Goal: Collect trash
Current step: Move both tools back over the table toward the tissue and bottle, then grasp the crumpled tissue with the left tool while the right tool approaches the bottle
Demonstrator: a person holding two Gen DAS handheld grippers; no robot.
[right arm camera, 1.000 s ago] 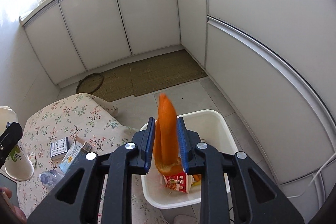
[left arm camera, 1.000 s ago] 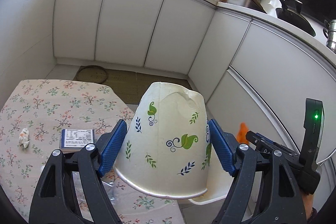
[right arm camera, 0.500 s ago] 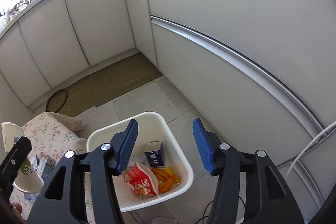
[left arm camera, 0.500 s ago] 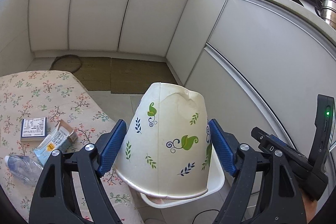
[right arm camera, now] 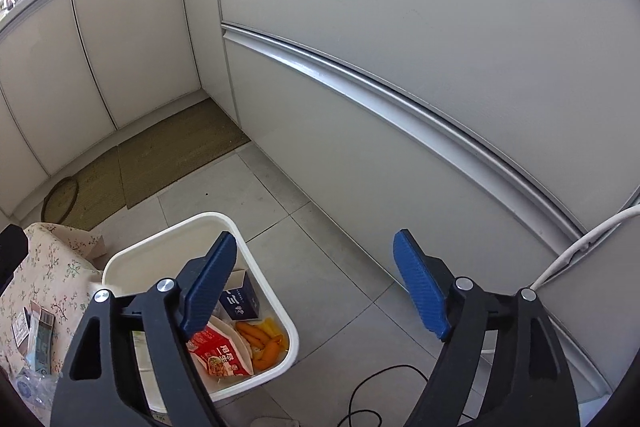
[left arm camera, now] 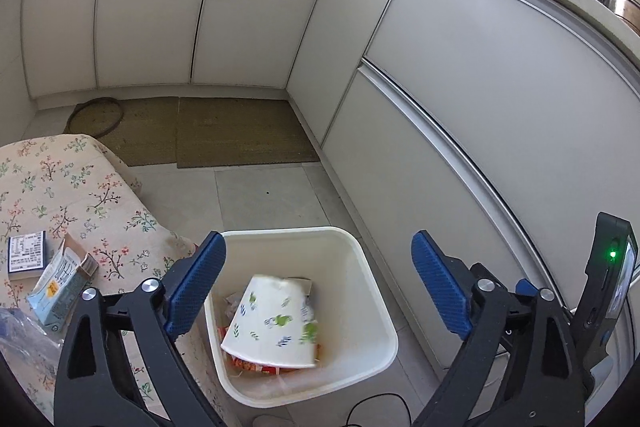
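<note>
Both spread and empty, the left hand-held gripper [left arm camera: 316, 287] and right hand-held gripper [right arm camera: 314, 285] hover over the bin [left arm camera: 372, 279], where the paper cup [left arm camera: 272, 323], lying high at 6 o'clock, may tip out if later trash strikes it.

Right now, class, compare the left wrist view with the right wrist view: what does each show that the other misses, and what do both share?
Only the left wrist view shows the white paper cup with green leaf print lying in the bin, and the steel pots on the counter.

Only the right wrist view shows the dark blue carton, the orange peels and the white cable.

Both show the white plastic bin, the floral tablecloth, the woven floor mats, and an open gripper: left, right.
</note>
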